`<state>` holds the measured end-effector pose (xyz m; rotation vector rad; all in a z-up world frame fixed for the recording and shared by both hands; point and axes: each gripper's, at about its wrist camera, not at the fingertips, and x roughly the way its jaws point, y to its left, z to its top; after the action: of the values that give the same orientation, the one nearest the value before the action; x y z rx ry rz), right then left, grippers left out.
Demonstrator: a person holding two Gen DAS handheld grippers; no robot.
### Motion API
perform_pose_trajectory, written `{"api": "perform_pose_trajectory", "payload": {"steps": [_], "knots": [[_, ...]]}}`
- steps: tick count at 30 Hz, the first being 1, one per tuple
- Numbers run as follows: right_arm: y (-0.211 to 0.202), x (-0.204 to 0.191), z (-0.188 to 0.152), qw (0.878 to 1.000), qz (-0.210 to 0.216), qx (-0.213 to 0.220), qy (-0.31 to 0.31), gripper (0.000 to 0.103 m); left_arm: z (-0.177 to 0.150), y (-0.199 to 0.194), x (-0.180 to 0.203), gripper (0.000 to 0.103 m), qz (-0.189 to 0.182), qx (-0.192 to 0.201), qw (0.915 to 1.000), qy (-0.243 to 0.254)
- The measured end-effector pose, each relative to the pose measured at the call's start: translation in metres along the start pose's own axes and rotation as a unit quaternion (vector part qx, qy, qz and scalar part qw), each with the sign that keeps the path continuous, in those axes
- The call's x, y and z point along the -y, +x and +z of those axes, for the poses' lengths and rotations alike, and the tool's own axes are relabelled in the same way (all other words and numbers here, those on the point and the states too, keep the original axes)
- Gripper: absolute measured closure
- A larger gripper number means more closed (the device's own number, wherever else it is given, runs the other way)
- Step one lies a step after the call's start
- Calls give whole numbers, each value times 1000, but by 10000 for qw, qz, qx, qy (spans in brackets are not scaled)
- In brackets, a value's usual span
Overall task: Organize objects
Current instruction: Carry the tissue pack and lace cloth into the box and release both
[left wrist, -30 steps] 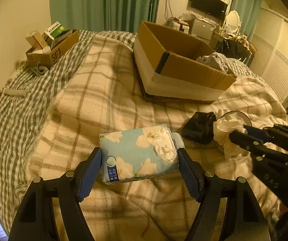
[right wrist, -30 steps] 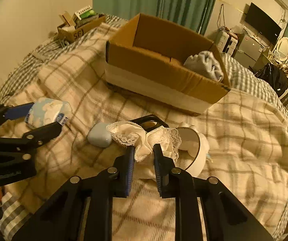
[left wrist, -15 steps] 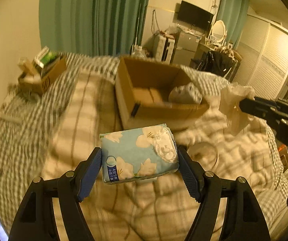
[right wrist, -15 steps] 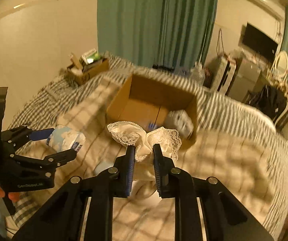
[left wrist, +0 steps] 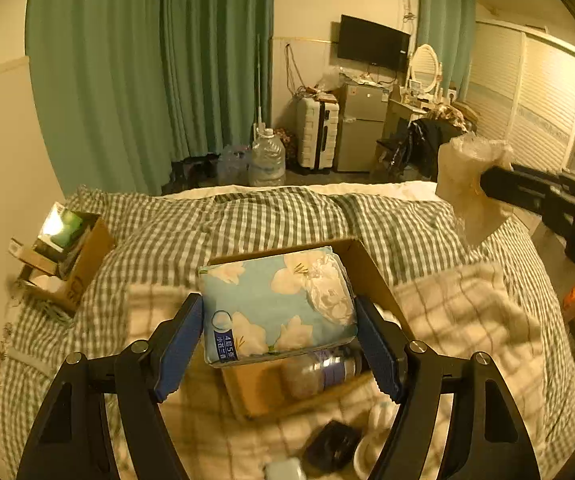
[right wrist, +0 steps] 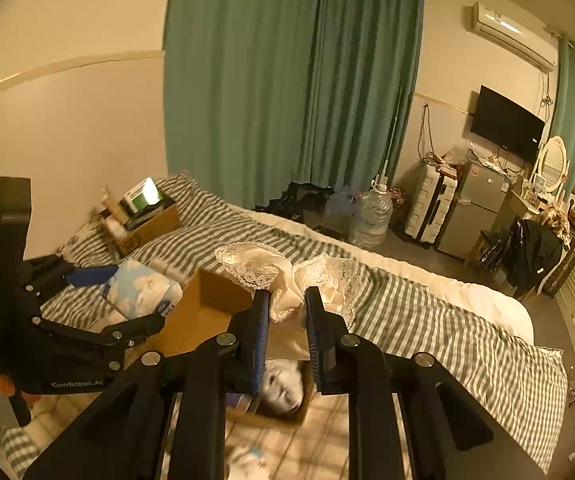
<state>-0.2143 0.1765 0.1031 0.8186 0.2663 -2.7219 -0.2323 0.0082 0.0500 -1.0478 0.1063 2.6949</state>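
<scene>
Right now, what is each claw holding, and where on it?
Left claw grips the flowered tissue pack across its two short ends. Right claw pinches the lace cloth at its bunched middle.

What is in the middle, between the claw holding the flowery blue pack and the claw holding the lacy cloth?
The open cardboard box lies between the left claw and right claw; the right wrist view shows it.

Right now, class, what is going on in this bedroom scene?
A person is tidying things off a bed with two hand-held tongs. The left tongs grip a blue floral tissue pack; the right tongs pinch a white lace cloth. Both are held up over an open cardboard box on the plaid blanket, and neither item is in it yet.
</scene>
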Motion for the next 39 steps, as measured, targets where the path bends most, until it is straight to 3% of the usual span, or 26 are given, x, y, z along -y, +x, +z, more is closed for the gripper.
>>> {"api": "perform_pose_trajectory", "payload": {"steps": [4,12,18,20,21,22,23,32,39], "knots": [[41,10,-3,9996,186,-165,110,87,4,38,10,27,207,-179,9995,139],[120,9,-47,9962,517,-645,260,87,-25,94,12,27,311,-417,9983,279],[146,9,-67,9949,572,-757,355,86,-38,114,5,26,360,-524,9976,277],[146,10,-66,9958,550,-619,388,74,-37,113,5,23,301,-500,9979,271],[143,11,-65,9961,530,-562,426,66,-36,109,6,16,267,-483,9981,273],[137,13,-63,9964,490,-486,484,49,-34,107,5,9,262,-481,9981,267],[132,13,-59,9967,457,-433,520,42,-32,103,6,0,281,-470,9982,252],[32,17,-27,9985,-103,-302,451,42,-21,11,7,0,422,12,9988,258],[-66,-3,-31,9972,-521,-355,395,39,-41,-75,-5,0,375,284,9989,44]]}}
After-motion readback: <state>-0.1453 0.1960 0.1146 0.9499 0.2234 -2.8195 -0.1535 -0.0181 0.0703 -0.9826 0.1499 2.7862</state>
